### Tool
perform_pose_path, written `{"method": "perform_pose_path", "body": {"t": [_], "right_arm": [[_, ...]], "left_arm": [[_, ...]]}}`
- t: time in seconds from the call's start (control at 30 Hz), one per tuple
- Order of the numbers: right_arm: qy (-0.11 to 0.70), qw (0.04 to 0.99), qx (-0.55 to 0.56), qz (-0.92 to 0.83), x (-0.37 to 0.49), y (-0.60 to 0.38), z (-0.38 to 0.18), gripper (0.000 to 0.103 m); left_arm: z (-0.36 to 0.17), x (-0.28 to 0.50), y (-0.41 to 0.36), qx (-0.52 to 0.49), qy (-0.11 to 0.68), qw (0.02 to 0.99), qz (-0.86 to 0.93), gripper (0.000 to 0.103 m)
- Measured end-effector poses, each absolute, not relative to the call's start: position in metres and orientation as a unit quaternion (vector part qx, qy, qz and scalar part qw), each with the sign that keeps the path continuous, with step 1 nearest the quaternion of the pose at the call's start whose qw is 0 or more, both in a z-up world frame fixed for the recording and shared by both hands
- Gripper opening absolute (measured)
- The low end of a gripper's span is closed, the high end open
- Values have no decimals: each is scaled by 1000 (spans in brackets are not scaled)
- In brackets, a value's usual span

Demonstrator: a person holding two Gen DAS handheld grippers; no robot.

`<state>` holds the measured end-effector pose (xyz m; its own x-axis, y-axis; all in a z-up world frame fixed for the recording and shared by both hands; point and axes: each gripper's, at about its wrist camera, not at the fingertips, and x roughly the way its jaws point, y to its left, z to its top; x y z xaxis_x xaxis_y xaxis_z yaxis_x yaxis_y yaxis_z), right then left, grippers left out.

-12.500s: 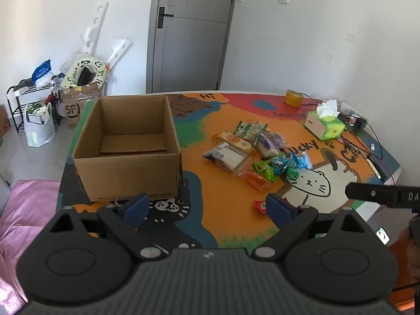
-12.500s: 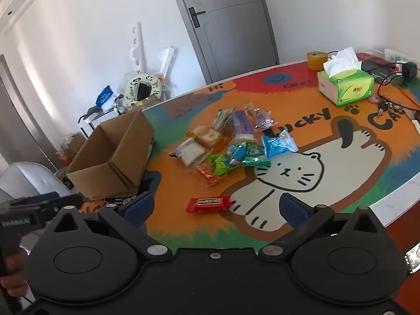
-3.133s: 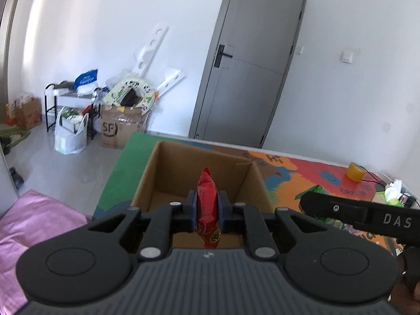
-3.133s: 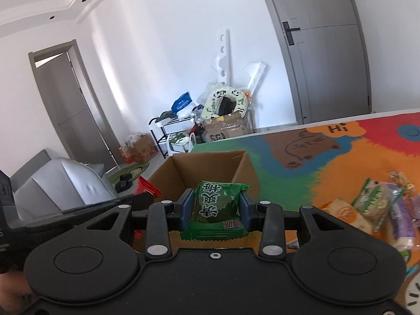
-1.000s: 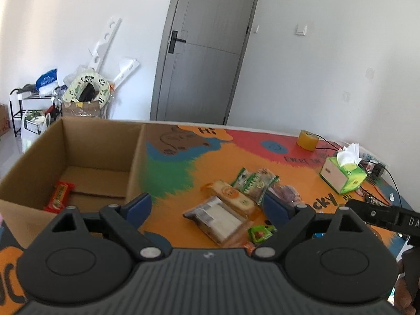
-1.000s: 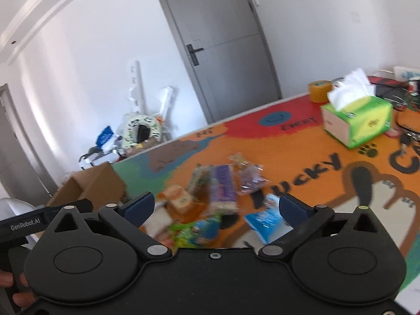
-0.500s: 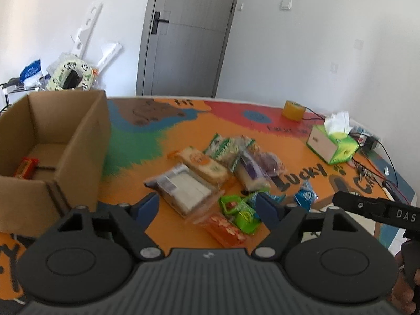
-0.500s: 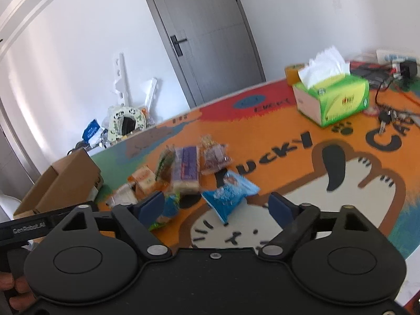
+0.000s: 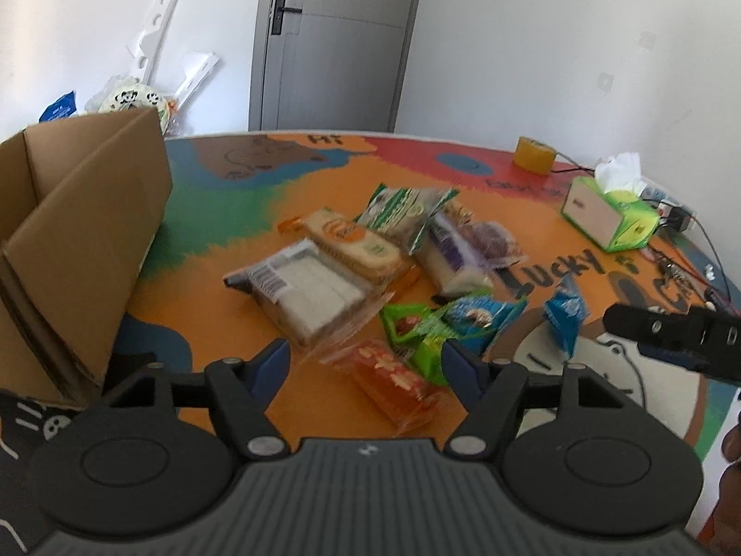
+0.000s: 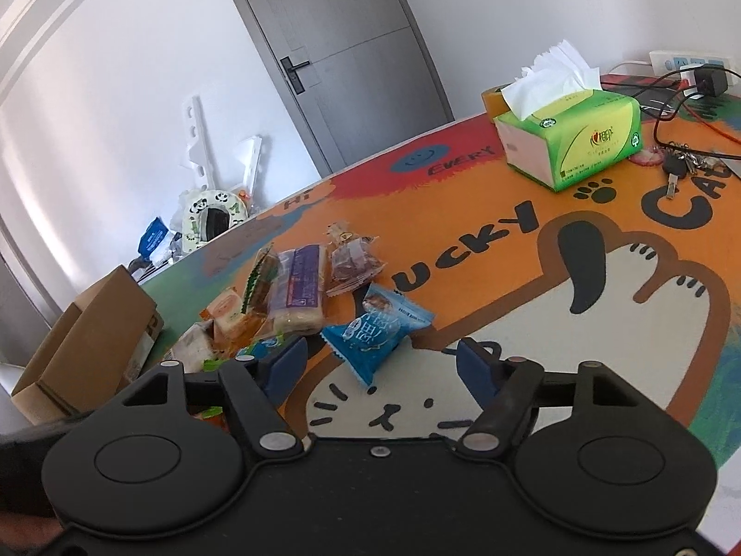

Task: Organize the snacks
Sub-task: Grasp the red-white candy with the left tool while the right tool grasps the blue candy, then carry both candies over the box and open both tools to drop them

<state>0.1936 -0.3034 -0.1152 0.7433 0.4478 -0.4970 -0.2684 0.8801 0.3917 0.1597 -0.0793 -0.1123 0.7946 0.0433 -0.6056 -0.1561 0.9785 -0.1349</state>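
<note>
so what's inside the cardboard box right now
From both views only the cardboard box outer walls and a bit of inner wall show. Its floor is hidden, so its contents cannot be seen.

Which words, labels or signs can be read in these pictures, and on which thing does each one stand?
"LUCKY": table mat, black letters.
"EVERY": same mat, beside the blue smiley.
"HI": mat's far edge.
"CA", cut off by the frame: mat, right of the paw print.
Tissue box: red logo and small print, unreadable.
Blue snack packet: white characters, too blurred.
Other snack wrappers: unreadable.
</note>
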Motion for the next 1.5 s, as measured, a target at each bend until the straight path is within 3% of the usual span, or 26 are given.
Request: {"method": "perform_pose_path", "body": {"t": [0.23, 0.3, 0.37, 0.53, 0.57, 1.3, 1.33, 1.37, 1.4, 1.5], "right_arm": [[304, 922, 148, 188, 202, -296, -123, 71], [308, 921, 150, 188, 203, -295, -125, 68], [311, 919, 151, 190, 205, -293, -127, 64], [309, 919, 149, 196, 206, -288, -125, 62], [308, 918, 149, 198, 206, -287, -125, 61], [323, 921, 126, 178, 230, -262, -129, 64], [320, 923, 118, 178, 230, -259, -130, 60], [321, 923, 111, 179, 230, -257, -130, 43], [323, 922, 110, 182, 230, -256, -130, 35], [327, 920, 110, 187, 226, -258, -129, 35]], "left_arm": [[-122, 156, -74, -86, 317, 942, 62, 67], [-122, 154, -73, -86, 315, 943, 64, 60], [-121, 153, -71, -85, 312, 944, 67, 43], [-121, 150, -68, -97, 313, 943, 53, 31], [-120, 149, -68, -98, 313, 943, 49, 20], [-104, 141, -43, -134, 285, 947, 60, 18], [-103, 141, -42, -135, 283, 948, 60, 18], [-103, 140, -41, -135, 281, 948, 61, 18], [-102, 140, -41, -135, 280, 948, 62, 18], [-100, 137, -38, -140, 276, 949, 64, 18]]}}
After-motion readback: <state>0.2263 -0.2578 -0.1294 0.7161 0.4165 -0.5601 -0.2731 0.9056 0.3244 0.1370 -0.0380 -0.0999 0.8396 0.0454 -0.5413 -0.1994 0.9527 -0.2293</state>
